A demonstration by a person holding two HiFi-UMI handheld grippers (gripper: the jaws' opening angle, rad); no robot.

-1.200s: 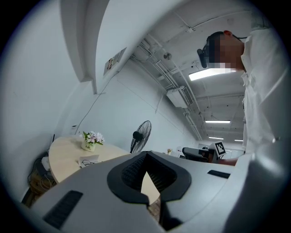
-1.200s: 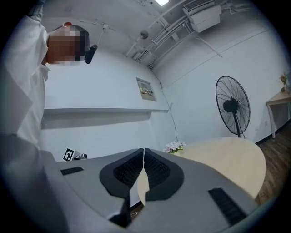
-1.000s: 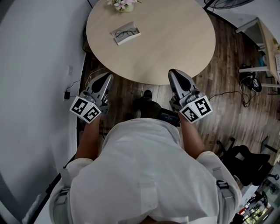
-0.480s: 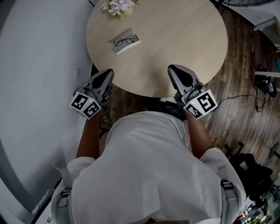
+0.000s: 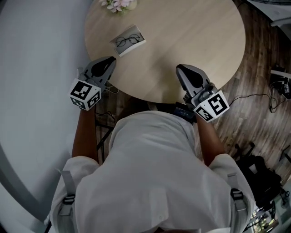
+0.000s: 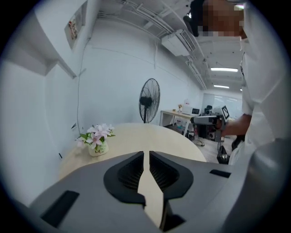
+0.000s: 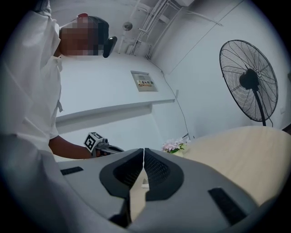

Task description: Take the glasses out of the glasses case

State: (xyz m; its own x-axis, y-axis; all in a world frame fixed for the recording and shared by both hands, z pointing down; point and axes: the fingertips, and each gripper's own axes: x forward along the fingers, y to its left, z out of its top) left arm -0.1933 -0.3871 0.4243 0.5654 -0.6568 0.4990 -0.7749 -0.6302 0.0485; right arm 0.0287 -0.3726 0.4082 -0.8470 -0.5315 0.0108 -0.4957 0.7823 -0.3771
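Observation:
An open white glasses case (image 5: 129,40) lies on the round wooden table (image 5: 182,32) at the far left, with dark-framed glasses (image 5: 128,40) inside it. My left gripper (image 5: 108,61) hovers at the table's near-left edge, short of the case; its jaws are opening, a narrow gap shows in the left gripper view (image 6: 146,153), and nothing is between them. My right gripper (image 5: 182,69) is over the near edge to the right, jaws shut and empty (image 7: 143,149). Through its jaws the case (image 7: 145,184) shows small and far off.
A small pot of pink flowers (image 5: 117,4) stands at the table's far left, behind the case. A wall runs close along the left. A standing fan (image 7: 252,79) is beyond the table. Cables and a desk (image 5: 282,84) sit on the wooden floor at right.
Both grippers have moved forward to the table's near edge and the table has come closer. The left gripper has rolled and swung toward the case.

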